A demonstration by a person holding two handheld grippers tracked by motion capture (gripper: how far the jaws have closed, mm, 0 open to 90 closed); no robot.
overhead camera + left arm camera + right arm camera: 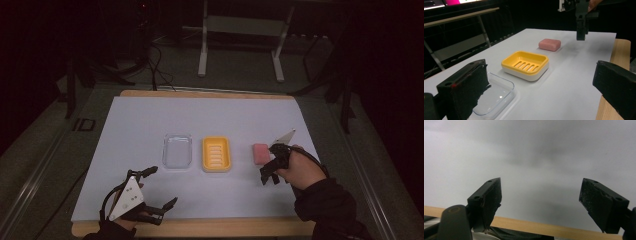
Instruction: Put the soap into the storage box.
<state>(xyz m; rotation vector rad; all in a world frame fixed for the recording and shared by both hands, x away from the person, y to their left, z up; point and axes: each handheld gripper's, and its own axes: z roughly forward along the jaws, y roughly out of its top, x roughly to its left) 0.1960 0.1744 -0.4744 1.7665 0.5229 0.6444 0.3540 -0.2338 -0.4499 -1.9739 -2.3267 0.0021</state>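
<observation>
Right tongs (270, 176): jaws spread apart, nothing between them. In the right gripper view the two black pads (492, 200) frame bare white sheet (536, 157) and a strip of the wooden board edge (536, 226) below it. In the high view these tongs hang just beside the pink soap bar (261, 153), on its near side, pointing down toward the sheet and not touching the bar. The left gripper view shows them raised above the surface, with the soap bar (549, 44) lying flat on the sheet a little to their left.

Left tongs (159, 189): jaws also wide apart and holding nothing. They sit at the near edge of the sheet, well apart from the right tongs. Directly ahead of them lies a clear plastic lid (177, 151); in the left gripper view its near corner (496, 96) sits just beside the left-hand pad (466, 92). Beyond the lid stands the yellow soap dish (216, 154), between the lid and the soap bar, its slotted tray (525, 65) facing up.
</observation>
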